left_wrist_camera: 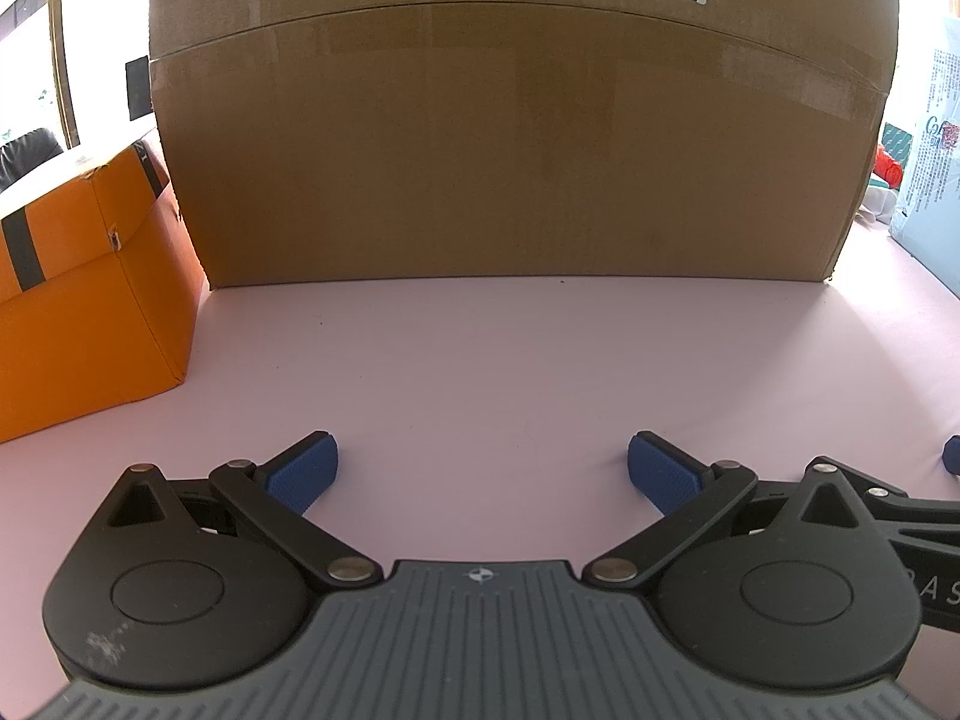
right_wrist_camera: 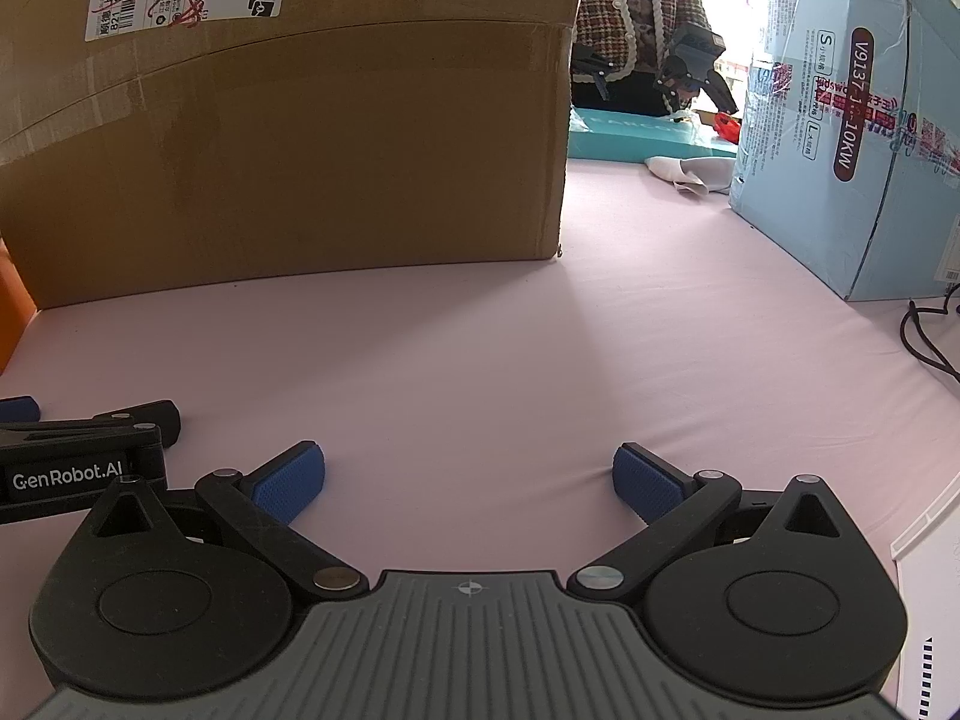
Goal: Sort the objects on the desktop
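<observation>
Two black hand-held grippers with blue ribbed pads rest low over a pale pink tabletop (left_wrist_camera: 480, 372), side by side: the left gripper (left_wrist_camera: 483, 471) is spread wide and grasps nothing, and the right gripper (right_wrist_camera: 468, 480) is likewise released and empty. No small desktop object lies between or just ahead of either pair of fingers; the things to be sorted appear to be the boxes ringing the bare surface. A large brown cardboard carton with a white shipping label (left_wrist_camera: 516, 138) stands directly ahead, an orange cardboard box with black stripes (left_wrist_camera: 84, 300) touches its left corner, and a pale blue printed carton wrapped in tape (right_wrist_camera: 852, 138) sits to the right. Judged from here, a good start means choosing one target, squaring the open jaws to it and approaching level. Beyond, a person in a checked jacket (right_wrist_camera: 630, 12) faces the table by bright windows.
</observation>
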